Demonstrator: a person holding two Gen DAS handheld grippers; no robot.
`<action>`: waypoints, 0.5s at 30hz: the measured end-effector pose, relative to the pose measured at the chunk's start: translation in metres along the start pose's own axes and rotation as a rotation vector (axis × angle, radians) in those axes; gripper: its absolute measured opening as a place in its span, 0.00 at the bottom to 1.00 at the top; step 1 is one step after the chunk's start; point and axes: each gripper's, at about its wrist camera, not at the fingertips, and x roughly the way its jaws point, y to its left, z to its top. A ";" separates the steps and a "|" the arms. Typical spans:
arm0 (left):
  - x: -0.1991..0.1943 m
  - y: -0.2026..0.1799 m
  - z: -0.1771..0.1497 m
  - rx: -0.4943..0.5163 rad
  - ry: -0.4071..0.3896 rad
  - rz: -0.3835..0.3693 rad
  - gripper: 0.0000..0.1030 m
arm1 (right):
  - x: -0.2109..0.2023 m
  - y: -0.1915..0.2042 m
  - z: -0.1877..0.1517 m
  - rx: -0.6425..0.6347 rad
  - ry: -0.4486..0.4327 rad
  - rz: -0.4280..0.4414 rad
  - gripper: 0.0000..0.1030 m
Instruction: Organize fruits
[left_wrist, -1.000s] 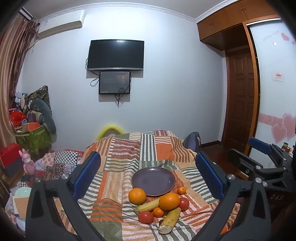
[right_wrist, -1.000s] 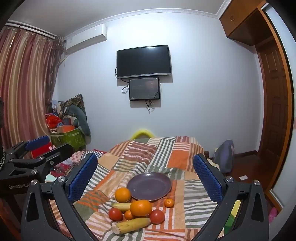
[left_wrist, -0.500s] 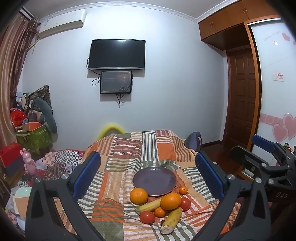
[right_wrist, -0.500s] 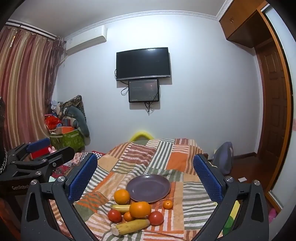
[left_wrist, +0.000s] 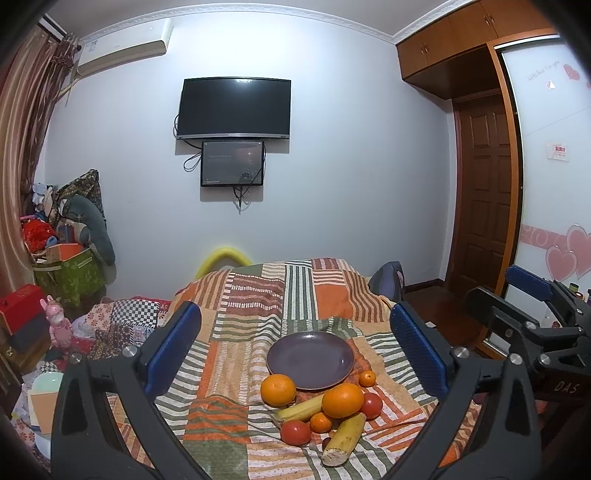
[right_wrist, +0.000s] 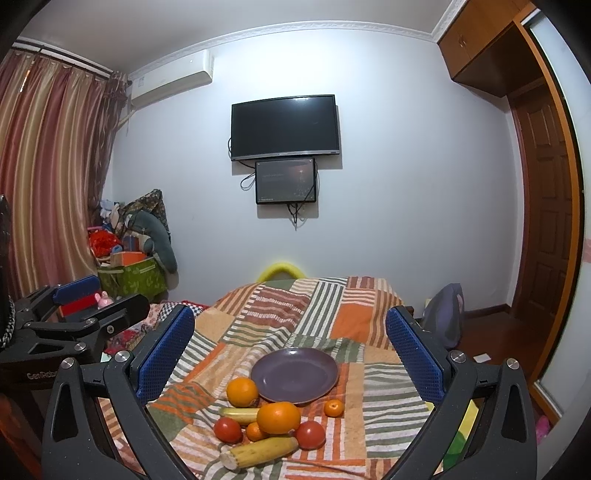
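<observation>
I'm at the start: both my left gripper (left_wrist: 295, 343) and right gripper (right_wrist: 290, 347) hang wide open and empty above the striped blanket (right_wrist: 384, 406), nothing picked. The fruit pile (right_wrist: 273, 424) sits just in front of the bare purple plate (right_wrist: 294, 374). Next I'd drop onto the nearest orange (right_wrist: 278, 417); there's open room around, though the blanket's right edge (right_wrist: 424, 402) falls away close by.

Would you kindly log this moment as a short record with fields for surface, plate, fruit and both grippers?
surface: striped patchwork blanket
plate: purple plate, nothing on it
fruit: all off the plate, clustered at its near edge; two large oranges, two small oranges, two tomatoes, two bananas
left gripper: open, holding nothing, above the blanket
right gripper: open, holding nothing, above the blanket
task state: no fruit on the plate yet
</observation>
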 end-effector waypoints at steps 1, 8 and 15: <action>0.000 0.000 0.000 0.001 0.000 0.001 1.00 | 0.000 0.000 0.000 0.001 0.000 0.000 1.00; -0.002 0.001 0.002 0.002 0.001 0.003 1.00 | -0.001 -0.001 0.000 0.009 0.003 -0.008 1.00; -0.002 0.001 0.002 0.002 0.000 0.002 1.00 | -0.003 -0.004 0.000 0.016 0.003 -0.013 1.00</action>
